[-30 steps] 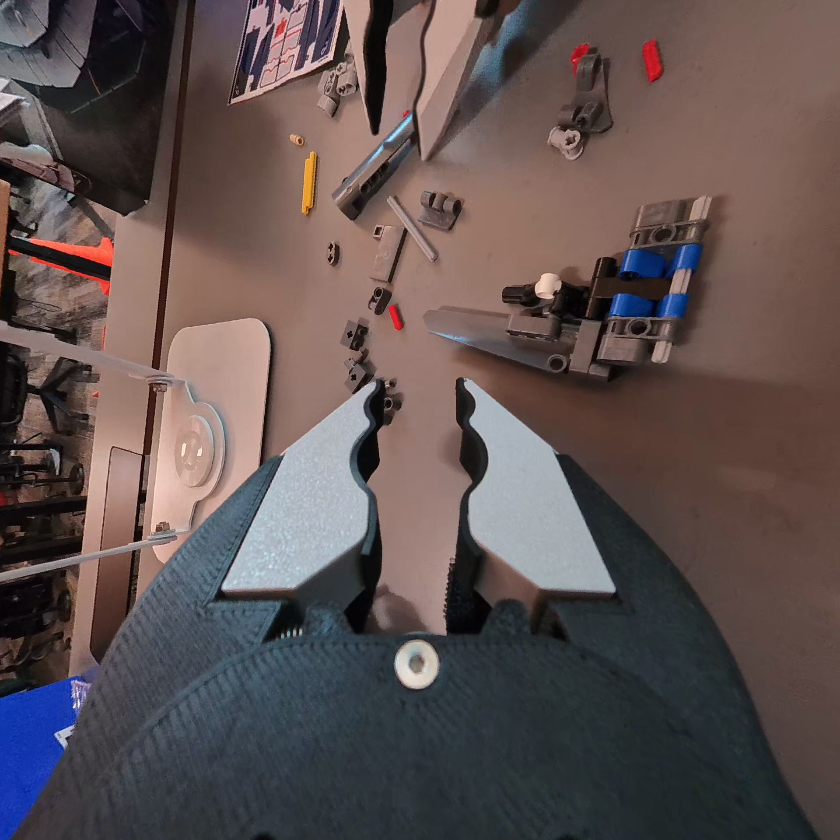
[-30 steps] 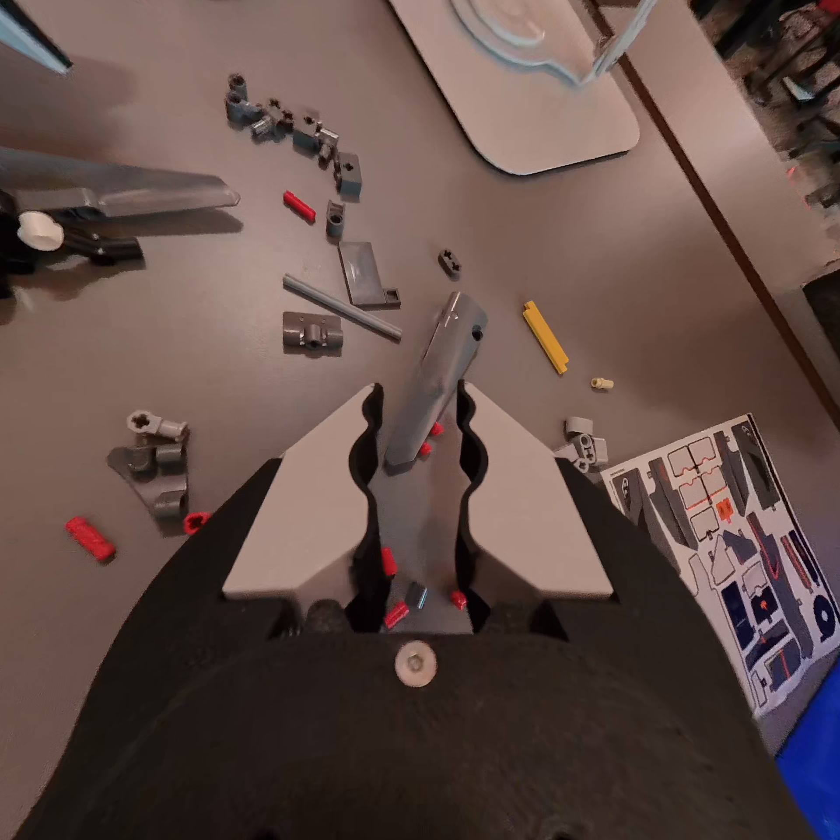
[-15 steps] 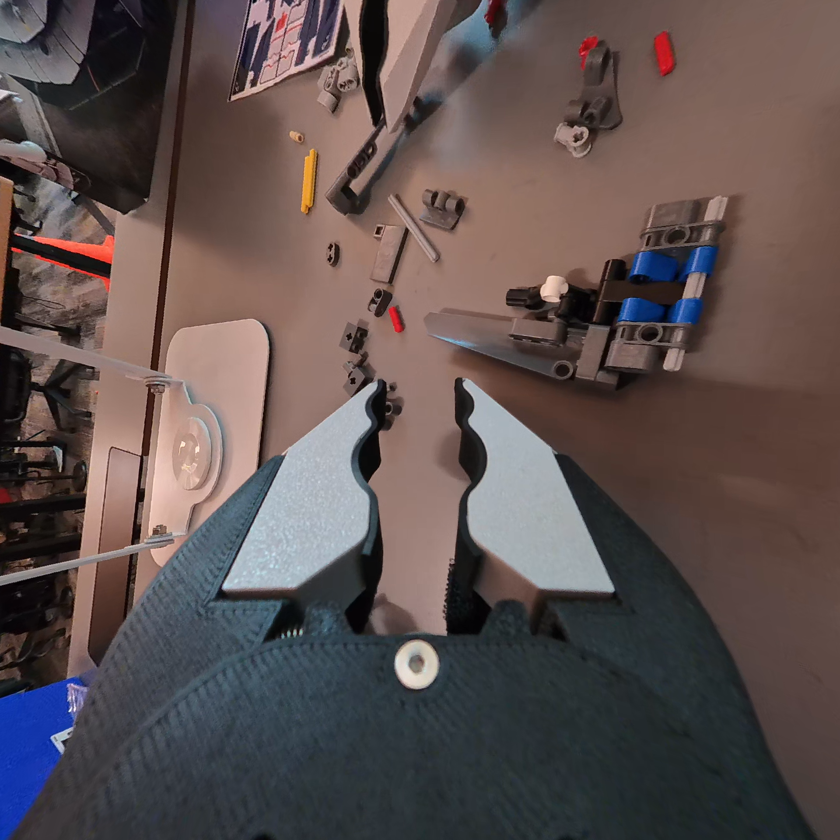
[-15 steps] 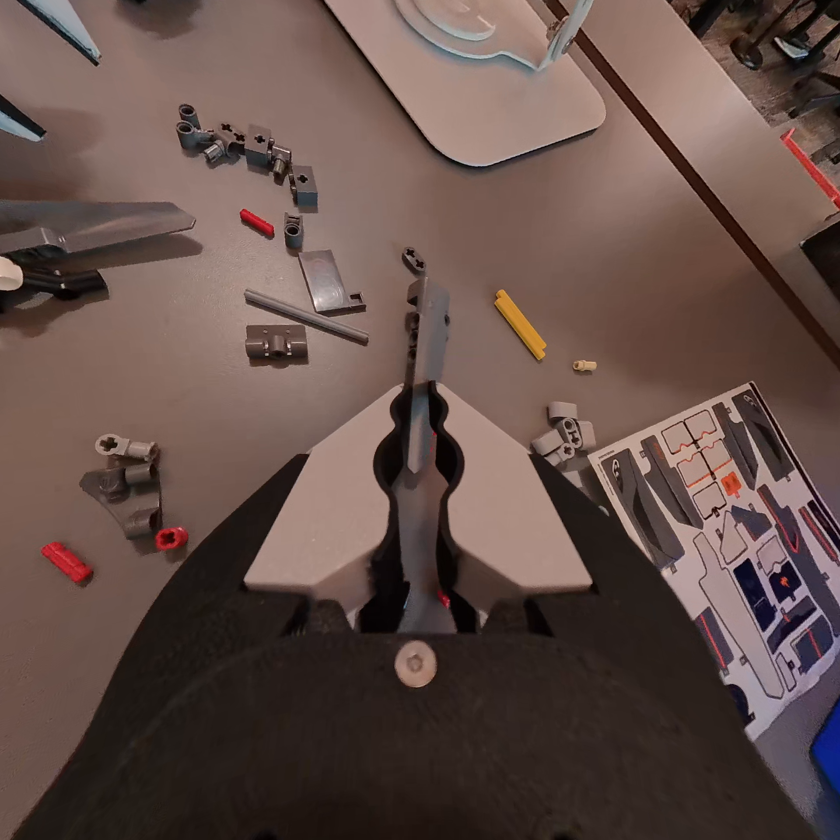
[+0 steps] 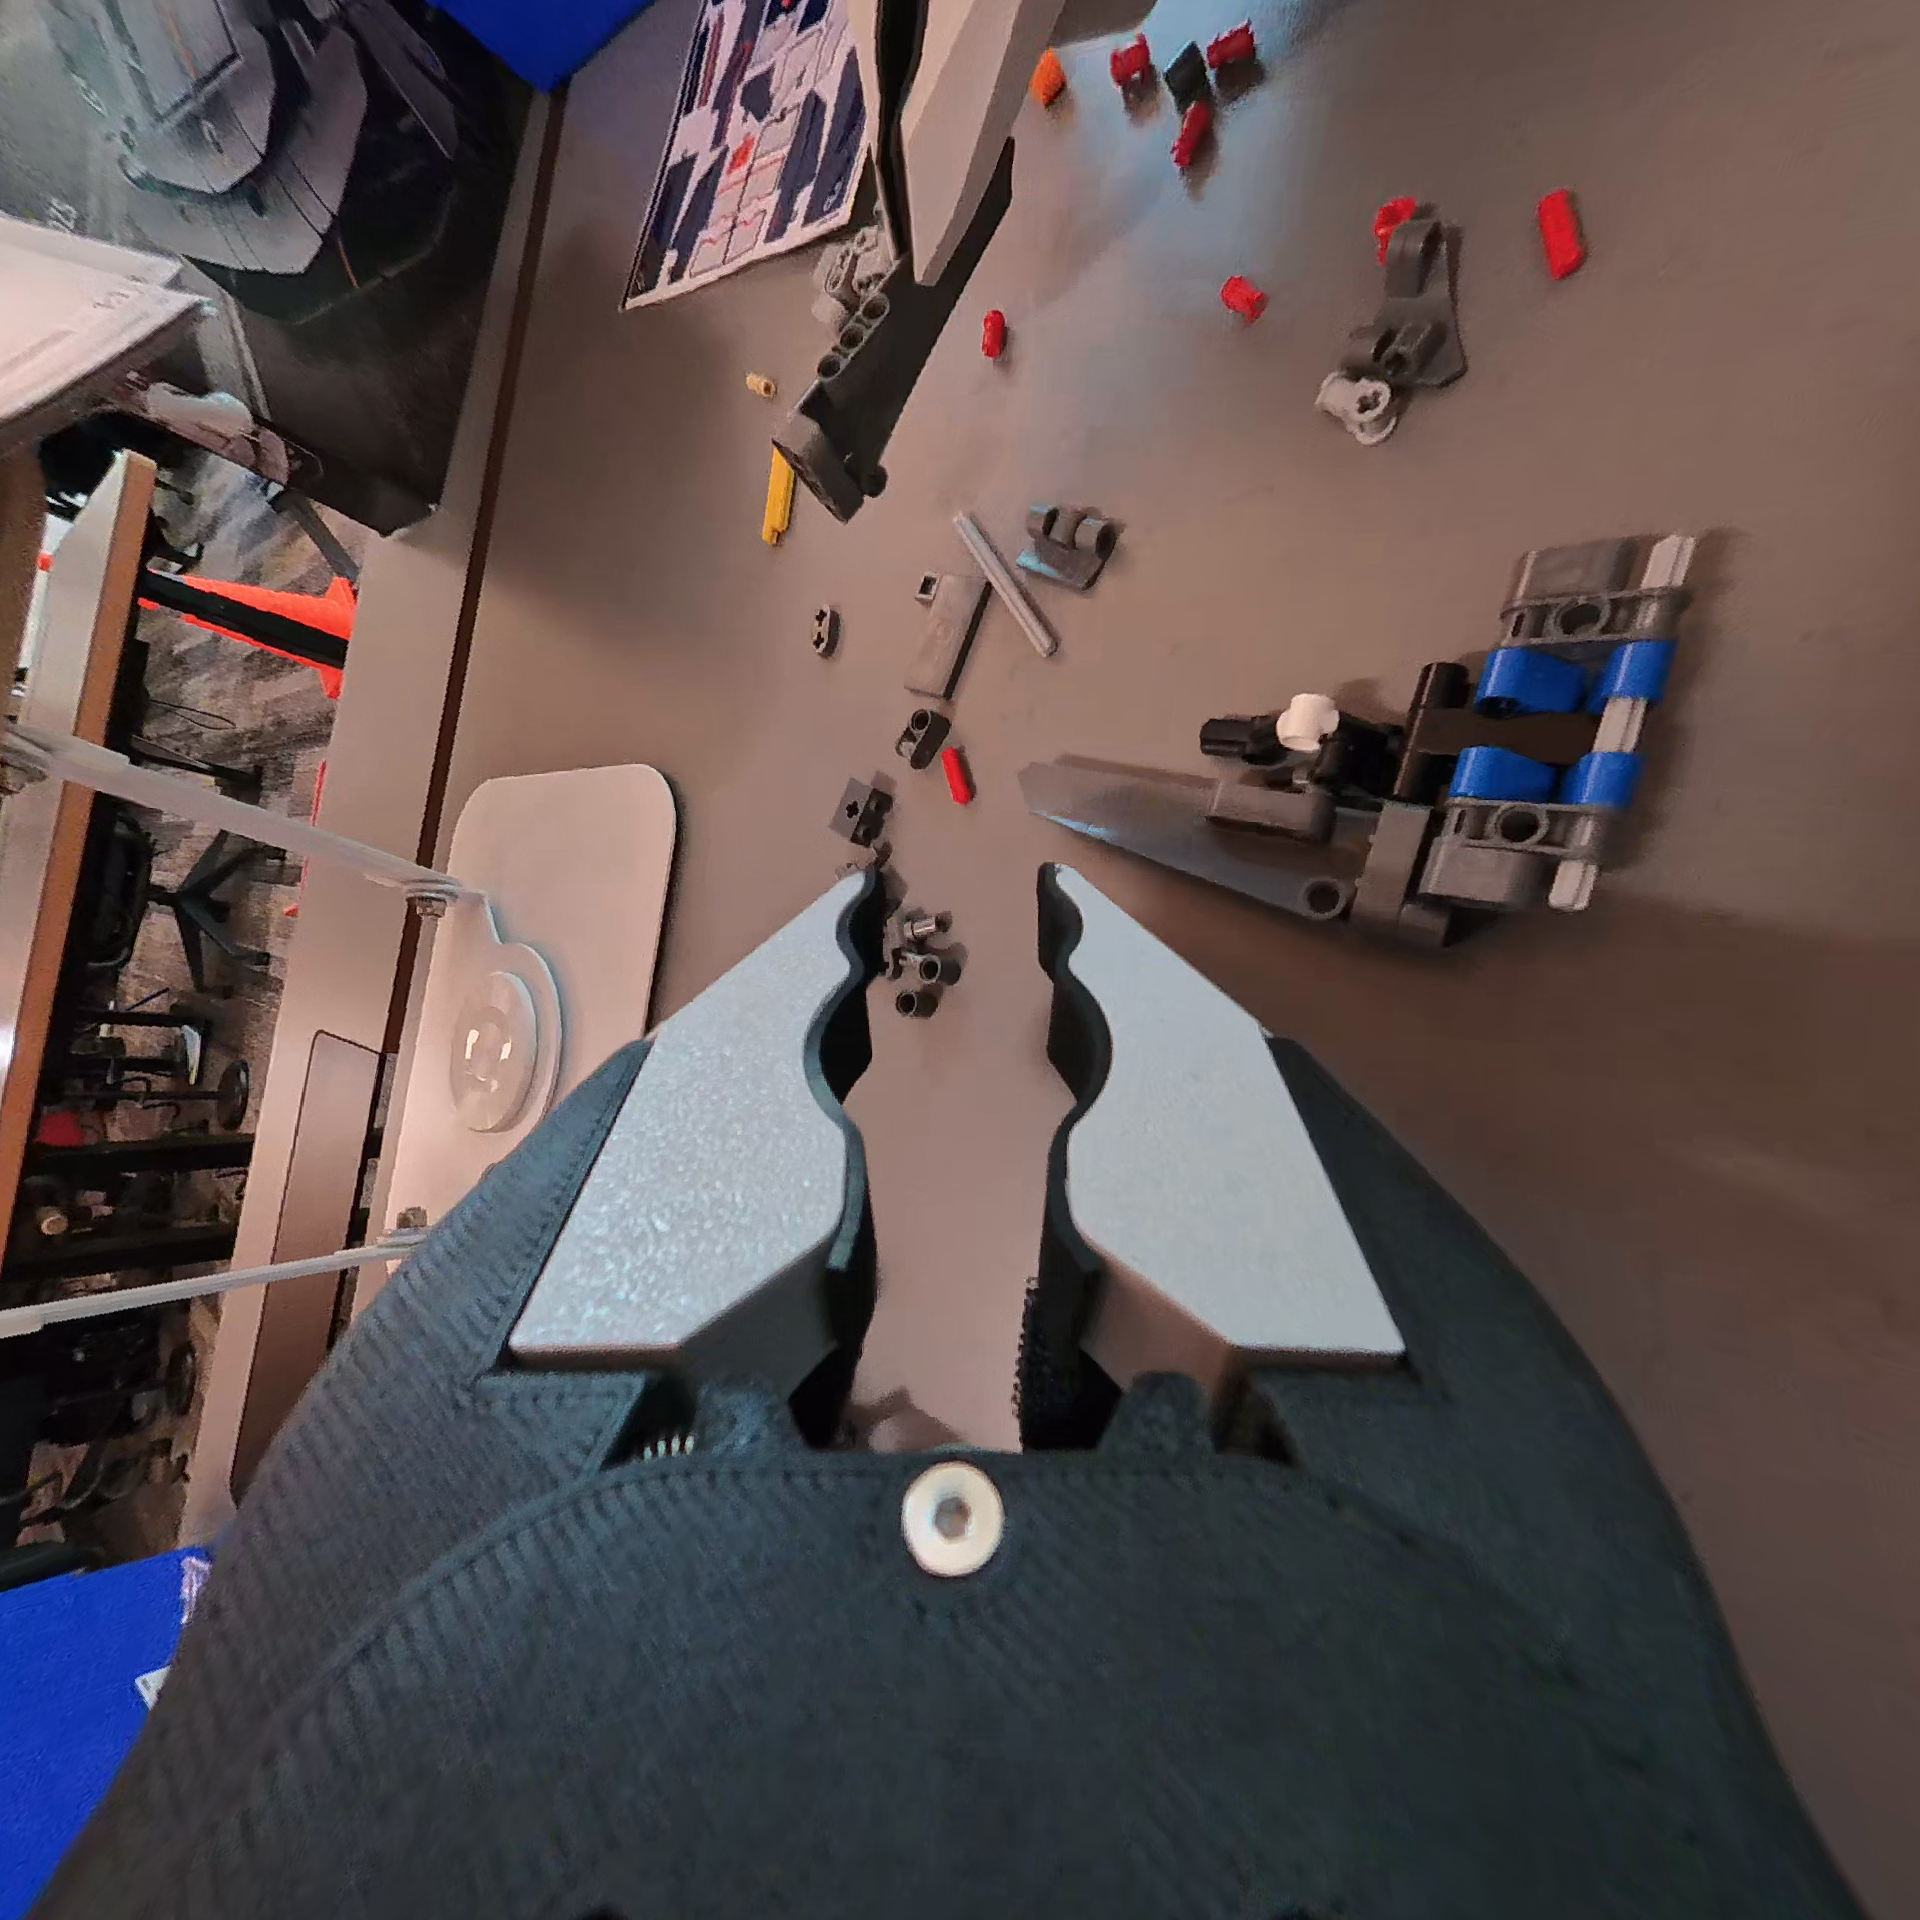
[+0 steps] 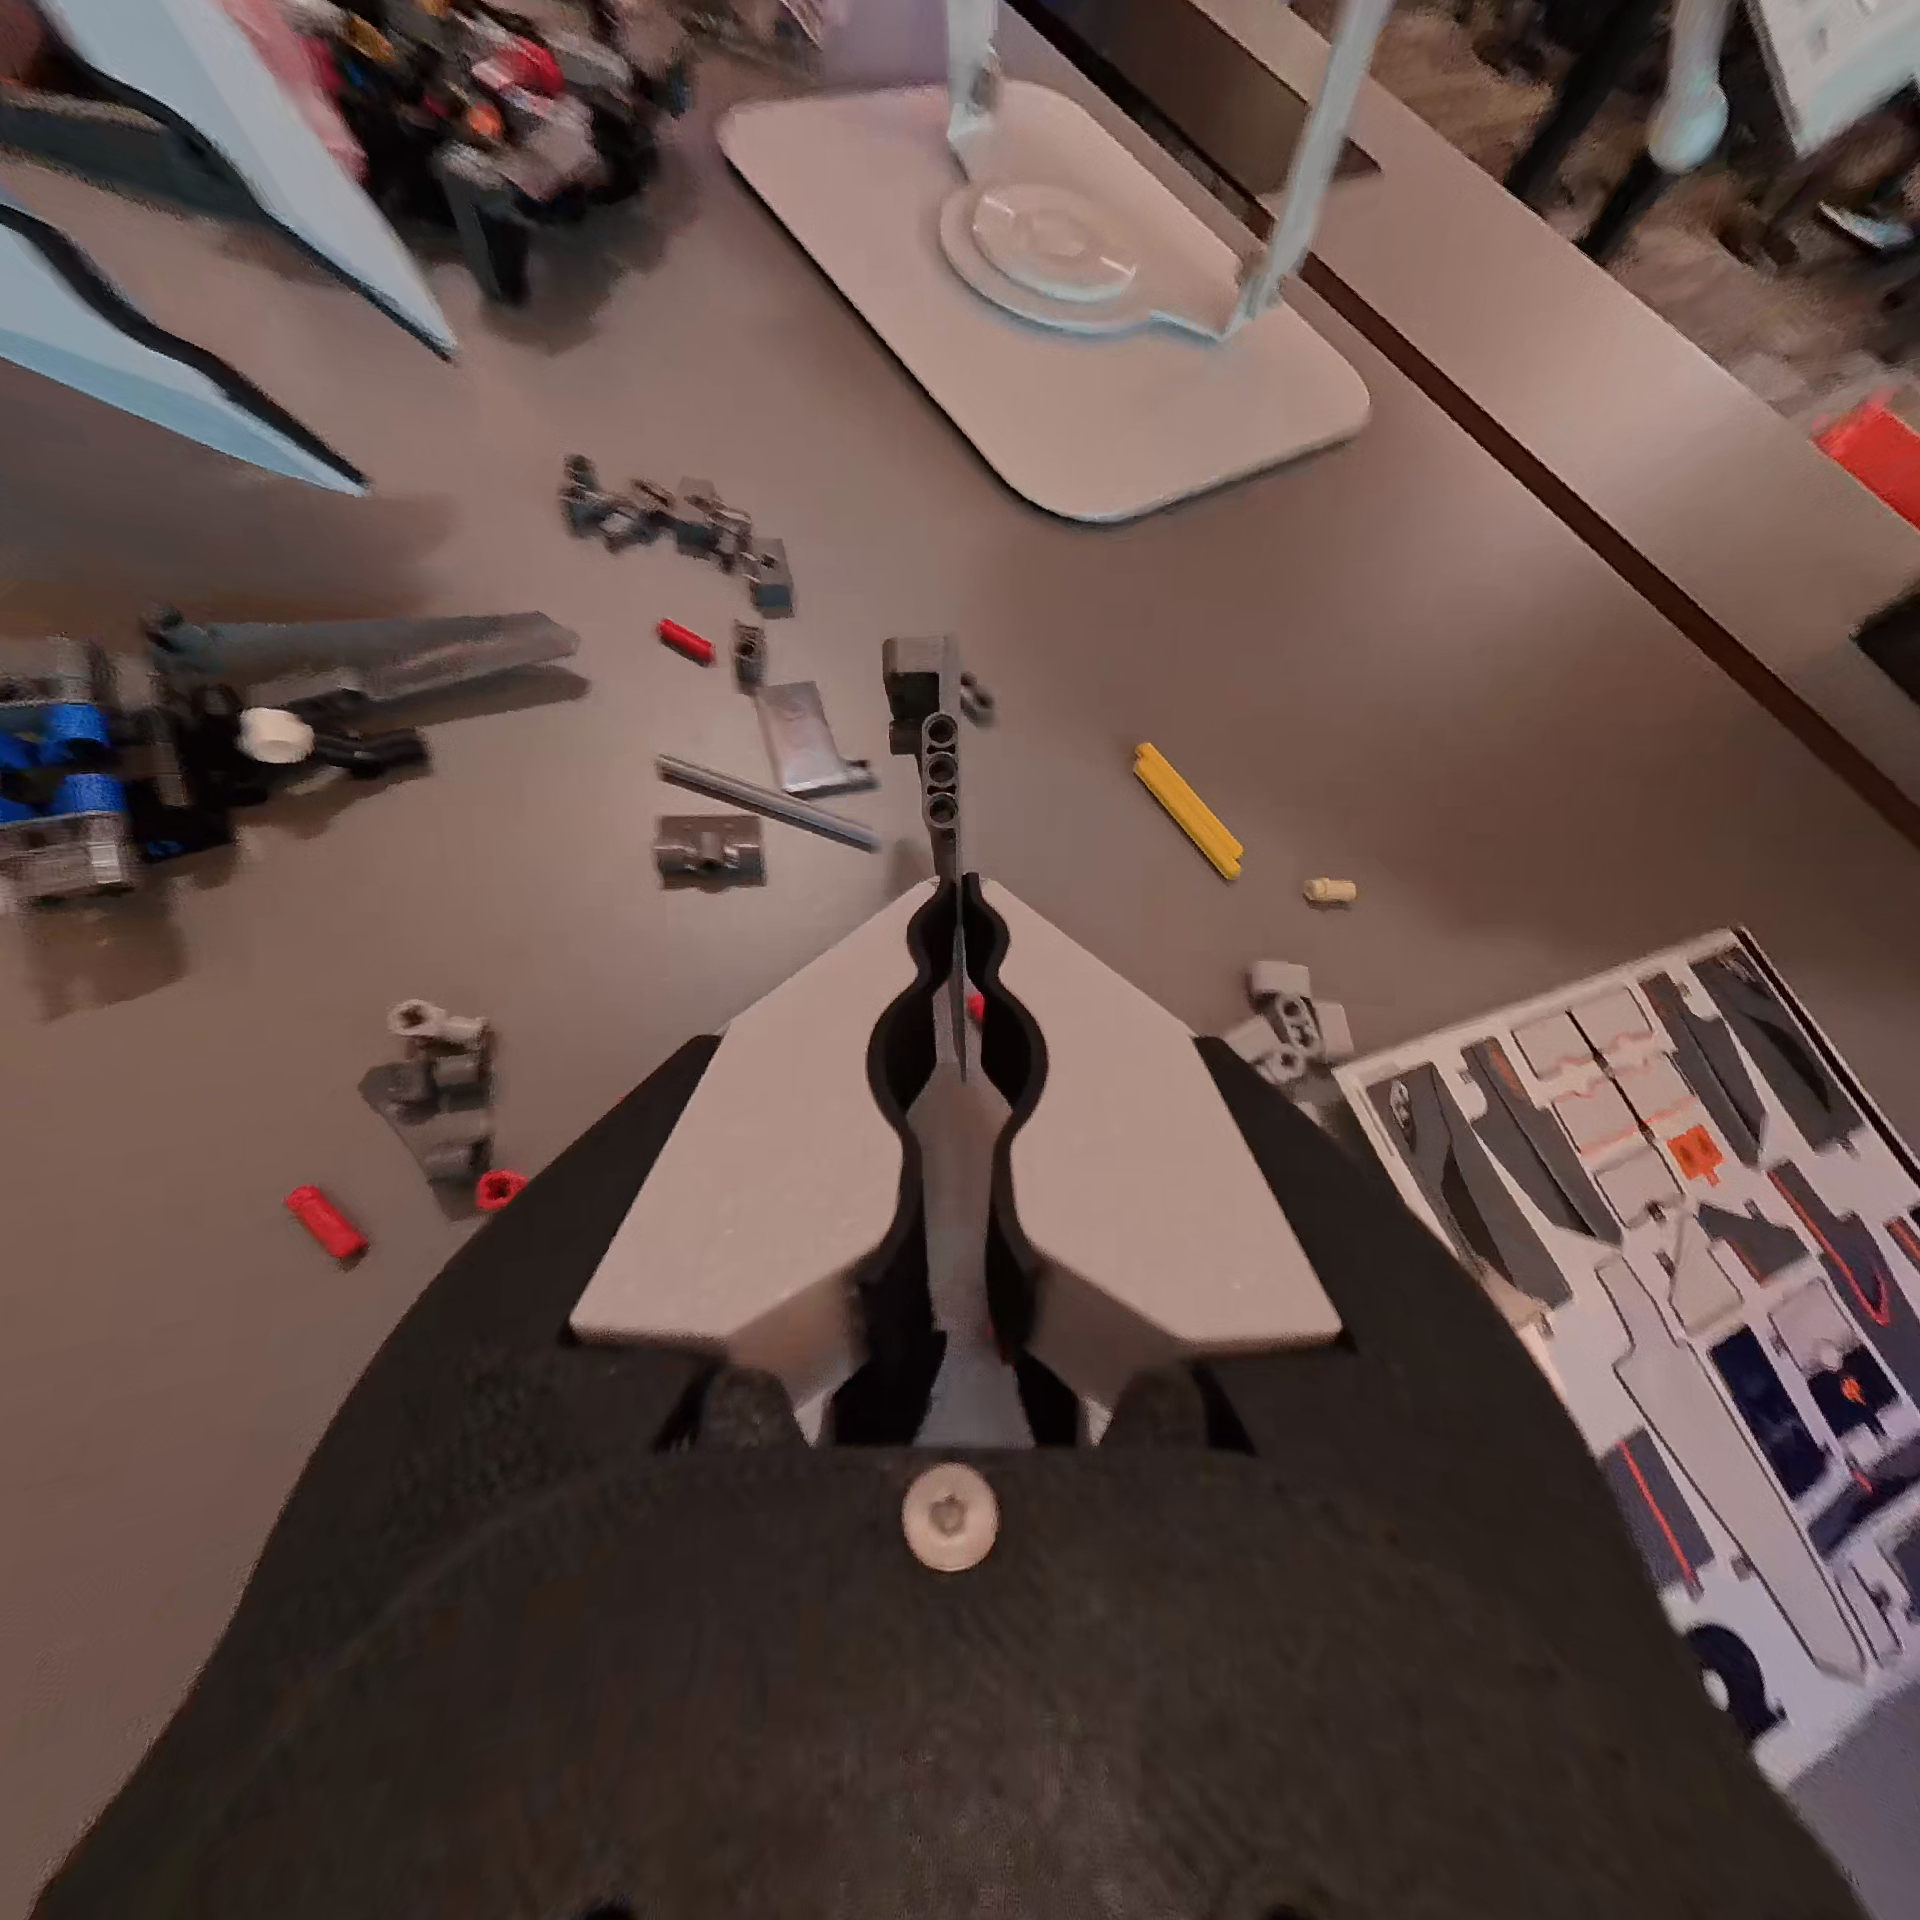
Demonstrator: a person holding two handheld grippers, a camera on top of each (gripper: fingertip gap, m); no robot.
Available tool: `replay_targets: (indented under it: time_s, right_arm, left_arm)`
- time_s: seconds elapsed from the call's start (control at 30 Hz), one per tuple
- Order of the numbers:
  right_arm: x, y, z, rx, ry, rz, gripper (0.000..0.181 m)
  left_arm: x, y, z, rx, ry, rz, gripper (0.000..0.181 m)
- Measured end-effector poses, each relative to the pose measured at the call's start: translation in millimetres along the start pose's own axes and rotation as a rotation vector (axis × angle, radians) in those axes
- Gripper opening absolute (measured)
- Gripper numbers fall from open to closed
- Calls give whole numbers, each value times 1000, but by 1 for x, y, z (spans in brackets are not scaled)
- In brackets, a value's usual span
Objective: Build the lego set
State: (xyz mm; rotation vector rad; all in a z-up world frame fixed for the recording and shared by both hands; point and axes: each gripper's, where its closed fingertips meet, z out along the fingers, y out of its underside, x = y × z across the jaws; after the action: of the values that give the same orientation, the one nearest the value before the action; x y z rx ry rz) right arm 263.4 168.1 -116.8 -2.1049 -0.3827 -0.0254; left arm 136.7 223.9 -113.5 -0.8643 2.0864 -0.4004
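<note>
My right gripper (image 6: 957, 885) is shut on a long grey wing panel (image 6: 938, 748) and holds it edge-up above the table; the panel also shows in the left wrist view (image 5: 847, 410) under the right gripper's fingers (image 5: 951, 135). My left gripper (image 5: 954, 883) is open and empty, low over the table next to small dark connectors (image 5: 923, 961). The half-built model with blue parts and a grey wing (image 5: 1455, 779) lies to the right of it and shows blurred in the right wrist view (image 6: 156, 748).
Loose parts lie about: a yellow axle (image 6: 1187, 810), a grey rod (image 6: 769, 802), red pins (image 6: 325, 1224), a grey bracket (image 6: 710, 847). A sticker sheet (image 6: 1683, 1247) lies right. A stand's white base (image 6: 1049, 343) is near the table's edge (image 6: 1621, 540). Across from one pair of fingers to the other is roughly 15 centimeters. Between my right fingertips and the grey bracket (image 6: 710, 847) there is roughly 6 centimeters. My left wrist view (image 5: 1065, 528) looks at it from another angle.
My right gripper shut on the wing panel, lifted it off the table and turned it edge-up. My left gripper stayed open and hardly moved.
</note>
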Motion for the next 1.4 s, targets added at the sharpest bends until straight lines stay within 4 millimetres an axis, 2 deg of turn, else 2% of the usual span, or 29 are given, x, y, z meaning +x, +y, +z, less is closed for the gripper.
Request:
replay_targets:
  time_s: [0.13,0.2,0.3,0.33,0.43,0.53,0.6,0.77,1.03,1.13,1.23,1.3,1.4]
  right_arm:
    - [-19,-12,-10,64,-135,-11,0]
    - [-25,-14,-14,76,-179,-4,0]
    - [-29,-13,-14,77,-213,-9,0]
    - [-31,-12,-14,72,-222,-9,0]
    - [-36,-10,-11,62,-238,-19,0]
    - [-37,-8,-9,54,-242,-20,0]
    - [-37,-7,-9,53,-244,-21,0]
    - [-40,-5,-9,47,-261,-27,0]
    - [-48,-7,-15,67,-345,1,0]
    - [-54,-8,-17,73,-387,11,0]
    - [-63,-9,-19,78,-436,-4,0]
    - [-72,-10,-22,79,-473,-24,0]
    - [-88,-11,-25,77,-537,-60,0]
  left_arm:
    - [15,-11,-5,52,71,17,28]
    - [35,-31,-18,164,187,30,28]
    - [66,-66,-49,356,363,45,28]
    - [73,-72,-52,377,374,69,28]
    - [92,-65,-37,278,353,190,26]
    - [104,-43,-19,155,362,259,20]
    - [100,-33,-13,108,348,261,12]
    - [91,-18,-19,62,377,215,8]
    - [69,19,-31,-65,389,151,11]
    - [59,26,-34,-87,359,141,17]
    - [50,21,-36,-71,305,152,19]
    - [45,7,-36,-10,256,171,20]
    - [52,-6,-36,29,250,208,21]
